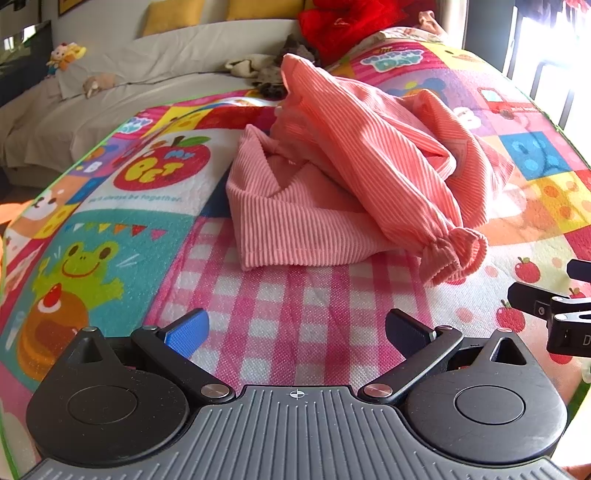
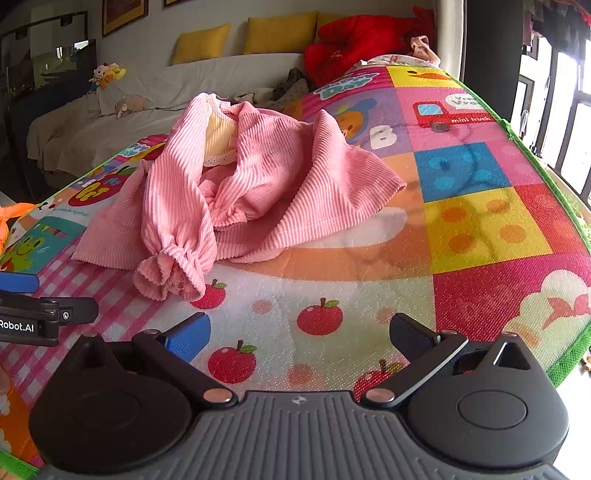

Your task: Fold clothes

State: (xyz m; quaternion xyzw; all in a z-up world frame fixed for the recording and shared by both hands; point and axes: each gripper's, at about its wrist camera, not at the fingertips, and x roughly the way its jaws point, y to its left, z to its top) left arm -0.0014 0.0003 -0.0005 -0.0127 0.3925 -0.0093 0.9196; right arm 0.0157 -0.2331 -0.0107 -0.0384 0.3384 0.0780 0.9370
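On the colourful play mat, toward twelve o'clock from both tools, lies a pink ribbed garment, crumpled in a heap with a gathered cuff pointing toward the cameras. The left gripper hovers over the pink checked patch of the mat, its blue-padded fingers spread wide apart and holding nothing, well short of the cloth. The right gripper hangs above the apple print, also spread wide and empty; the cuff lies at about ten o'clock from it. In the right wrist view the left tool shows at nine o'clock. At twelve o'clock beyond the mat stands a sofa with yellow cushions and a red plush thing.
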